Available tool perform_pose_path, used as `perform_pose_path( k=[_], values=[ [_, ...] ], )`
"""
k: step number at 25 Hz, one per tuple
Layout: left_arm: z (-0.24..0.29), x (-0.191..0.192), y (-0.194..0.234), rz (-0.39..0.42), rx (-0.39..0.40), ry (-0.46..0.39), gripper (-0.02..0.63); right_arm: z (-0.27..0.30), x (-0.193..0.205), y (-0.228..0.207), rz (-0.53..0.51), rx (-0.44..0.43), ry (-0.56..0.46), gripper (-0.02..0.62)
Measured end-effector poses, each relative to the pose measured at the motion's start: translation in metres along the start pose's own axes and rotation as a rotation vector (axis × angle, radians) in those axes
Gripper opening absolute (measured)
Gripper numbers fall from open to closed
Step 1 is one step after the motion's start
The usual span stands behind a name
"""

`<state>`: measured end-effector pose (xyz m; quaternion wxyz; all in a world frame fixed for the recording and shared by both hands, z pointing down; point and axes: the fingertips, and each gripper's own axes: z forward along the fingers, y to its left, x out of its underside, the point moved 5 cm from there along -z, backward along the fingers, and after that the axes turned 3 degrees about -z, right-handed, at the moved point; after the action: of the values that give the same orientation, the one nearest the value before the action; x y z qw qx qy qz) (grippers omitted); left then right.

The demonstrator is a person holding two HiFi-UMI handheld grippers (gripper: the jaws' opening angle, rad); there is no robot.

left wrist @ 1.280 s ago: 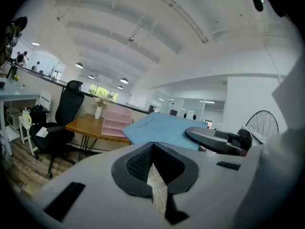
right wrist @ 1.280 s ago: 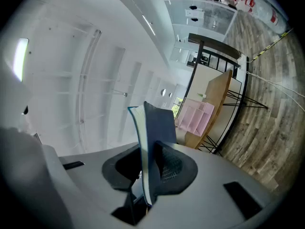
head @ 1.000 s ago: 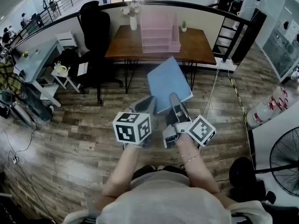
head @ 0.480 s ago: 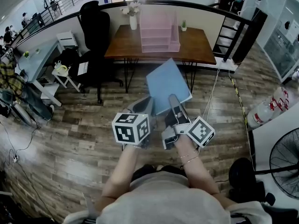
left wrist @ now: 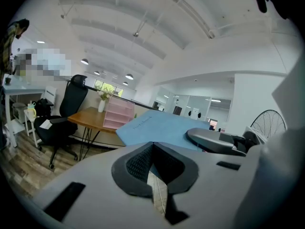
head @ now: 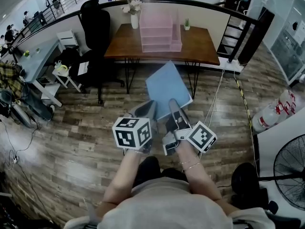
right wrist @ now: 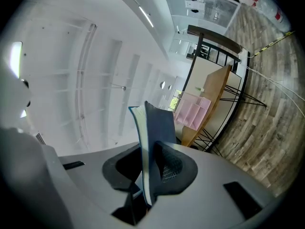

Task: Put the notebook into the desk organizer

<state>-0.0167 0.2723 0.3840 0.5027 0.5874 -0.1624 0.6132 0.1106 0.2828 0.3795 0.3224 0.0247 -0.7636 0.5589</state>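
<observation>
A light blue notebook stands tilted above the wooden floor, and my right gripper is shut on its lower edge. In the right gripper view the notebook stands on edge between the pads of the right gripper; the jaws have just been closing a little on it. My left gripper hangs beside it at the left, shut and empty; its pads meet in the left gripper view. The pink desk organizer stands far ahead on a brown table.
A black office chair stands left of the table, with a white vase of flowers and a small plant on the tabletop. A fan is at the right; a low white side table stands at the left.
The notebook and both grippers sit slightly further left in the head view; the grip and both hands' pose look the same.
</observation>
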Motion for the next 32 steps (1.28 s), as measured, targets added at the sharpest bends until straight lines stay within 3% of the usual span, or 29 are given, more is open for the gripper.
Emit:
perform_pose_path(
  k=[14,22,32],
  values=[
    [0.054,-0.010,0.038,-0.007,-0.003,0.034,0.011,0.053,-0.007,-0.042,-0.003,0.039,0.014,0.064],
    [0.114,-0.061,0.096,0.011,0.021,0.027,0.011,0.133,-0.030,-0.056,-0.065,0.058,-0.014,0.064],
    [0.169,-0.121,0.156,0.013,0.088,0.012,0.011,0.226,-0.038,-0.069,-0.066,0.065,-0.058,0.067]
  ],
)
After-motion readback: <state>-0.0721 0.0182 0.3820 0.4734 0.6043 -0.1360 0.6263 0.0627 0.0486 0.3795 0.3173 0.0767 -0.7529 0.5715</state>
